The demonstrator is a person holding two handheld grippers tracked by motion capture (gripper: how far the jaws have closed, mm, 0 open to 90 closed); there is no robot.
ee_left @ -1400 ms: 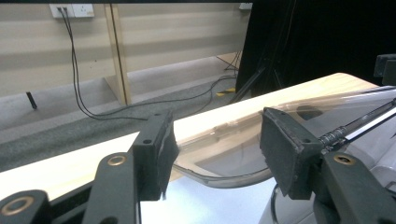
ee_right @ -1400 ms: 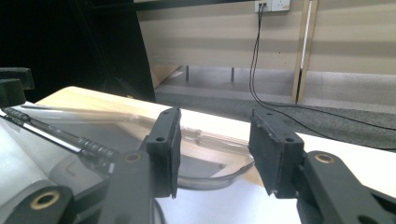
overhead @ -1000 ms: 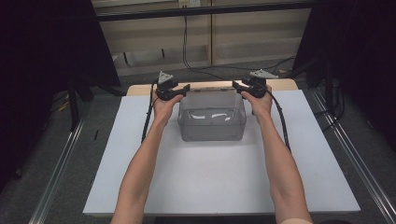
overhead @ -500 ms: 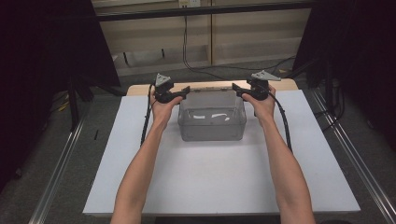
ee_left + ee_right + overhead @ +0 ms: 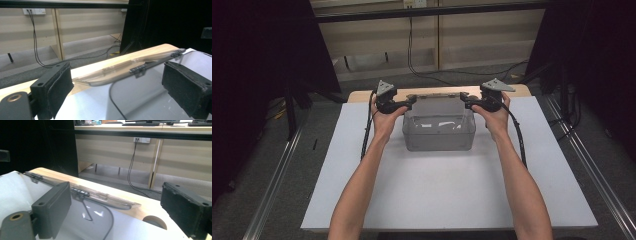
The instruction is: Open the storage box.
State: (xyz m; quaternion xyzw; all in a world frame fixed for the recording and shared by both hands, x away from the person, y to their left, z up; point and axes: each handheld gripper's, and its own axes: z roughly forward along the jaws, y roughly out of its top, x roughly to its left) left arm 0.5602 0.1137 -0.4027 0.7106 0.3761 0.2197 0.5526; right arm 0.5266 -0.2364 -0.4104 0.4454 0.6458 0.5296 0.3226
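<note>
A clear plastic box [image 5: 439, 132] stands at the far middle of the white table top [image 5: 437, 195]. Its clear lid [image 5: 438, 98] is folded back on black hinges [image 5: 137, 69] and lies low behind the box. My left gripper [image 5: 411, 102] is at the box's back left corner and my right gripper [image 5: 465, 101] at its back right corner. Both have just been opening and now stand open. In the left gripper view the lid [image 5: 112, 75] lies beyond the jaws of the left gripper [image 5: 117, 83], untouched. In the right gripper view the lid [image 5: 110, 198] lies beyond the right gripper [image 5: 115, 206].
A wooden strip [image 5: 362, 95] runs along the table's far edge, with a round hole [image 5: 155, 221] in it. Cables [image 5: 410, 45] hang down the wall behind. Metal rails [image 5: 277, 185] flank the table on the floor. Dark stands sit at both sides.
The jaws of both grippers have spread wider. Both hands have shifted slightly near the box's back corners. The box has stayed in place.
</note>
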